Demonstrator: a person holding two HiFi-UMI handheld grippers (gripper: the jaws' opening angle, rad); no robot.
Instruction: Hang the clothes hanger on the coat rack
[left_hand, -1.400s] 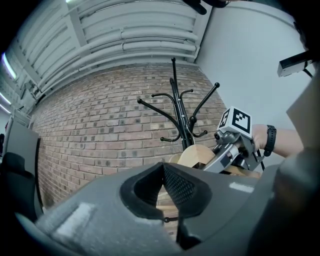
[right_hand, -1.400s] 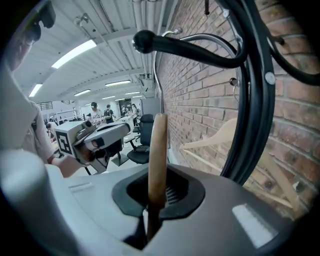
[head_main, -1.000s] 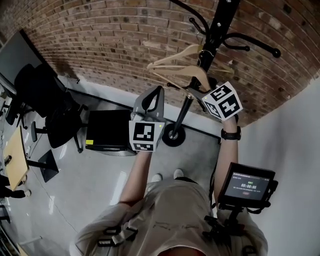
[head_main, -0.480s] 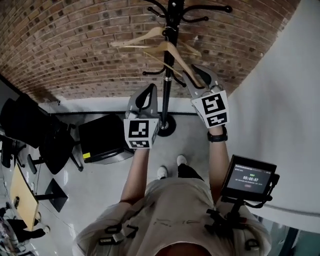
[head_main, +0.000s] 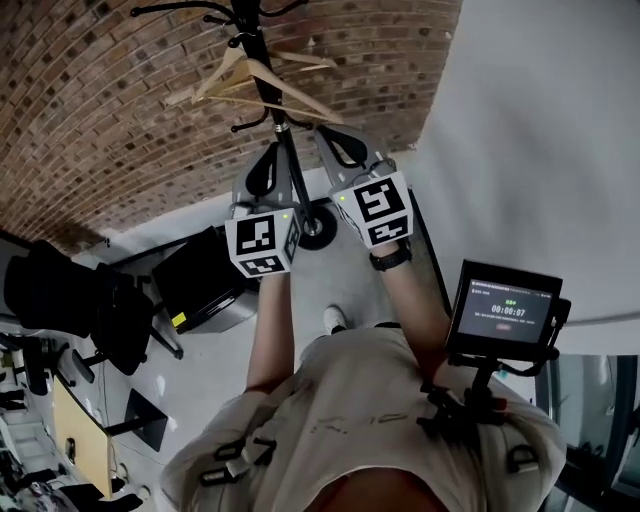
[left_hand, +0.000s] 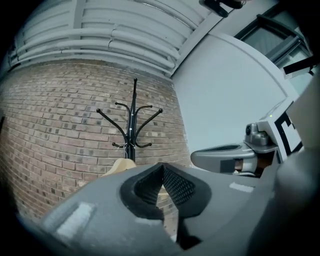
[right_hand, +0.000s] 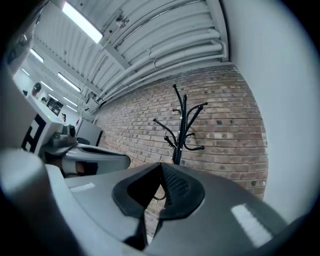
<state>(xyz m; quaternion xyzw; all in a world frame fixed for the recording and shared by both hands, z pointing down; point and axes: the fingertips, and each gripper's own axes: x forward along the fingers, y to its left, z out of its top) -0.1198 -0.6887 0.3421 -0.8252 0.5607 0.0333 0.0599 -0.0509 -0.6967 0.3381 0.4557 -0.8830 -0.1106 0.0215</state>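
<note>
Head view: coat rack (head_main: 283, 150) against a brick wall (head_main: 90, 120). Two wooden hangers (head_main: 262, 80) hook on its arms, so the task's thing looks already hung. Left claw (head_main: 268, 155) and right claw (head_main: 330, 135) are raised beside the pole, touching neither hanger.

Left gripper view: jaws pressed together, empty; a pale hanger shoulder shows beyond.

Right gripper view: jaws have just been closing and now meet on nothing.

Handling, by my reckoning: light, stiff, smooth wood. Grip a shoulder near the neck, leaving the hook free.
</note>
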